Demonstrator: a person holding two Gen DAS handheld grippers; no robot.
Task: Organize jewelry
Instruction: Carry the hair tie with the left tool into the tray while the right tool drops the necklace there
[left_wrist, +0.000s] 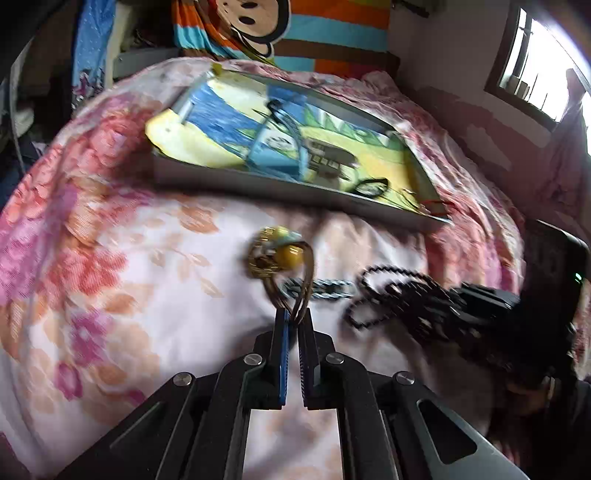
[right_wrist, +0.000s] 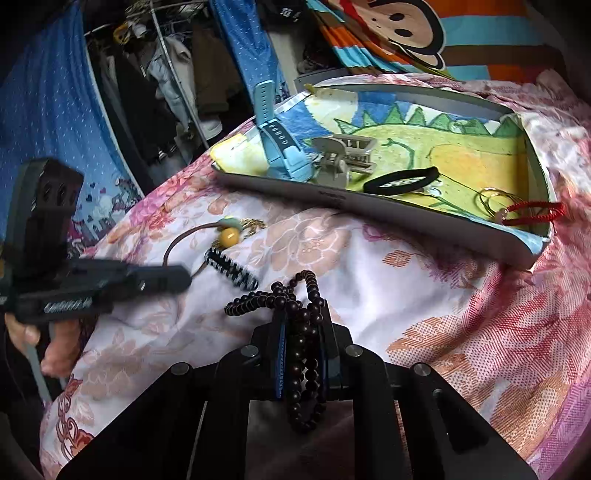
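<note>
Tray (right_wrist: 369, 212) with watch (right_wrist: 280, 147), hair claw (right_wrist: 341, 157), hair tie (right_wrist: 400, 181).

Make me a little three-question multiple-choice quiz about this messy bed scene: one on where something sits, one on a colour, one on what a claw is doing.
1. Where does the grey plastic claw hair clip lie?
A. In the shallow grey tray with the crayon drawing
B. On the floral bedspread
C. Between the right gripper's fingers

2. What colour is the rubber watch strap in the tray?
A. Red
B. Light blue
C. Black

3. What is the right gripper doing?
A. Hanging open
B. Shut on the black elastic hair tie
C. Shut on the dark brown wooden bead strand

Answers:
1 A, the clip rests on the drawing inside the tray rim.
2 B, the strap is pale blue, propped over the tray's edge.
3 C, the beads run between its closed fingers; the hair tie lies in the tray.
</note>
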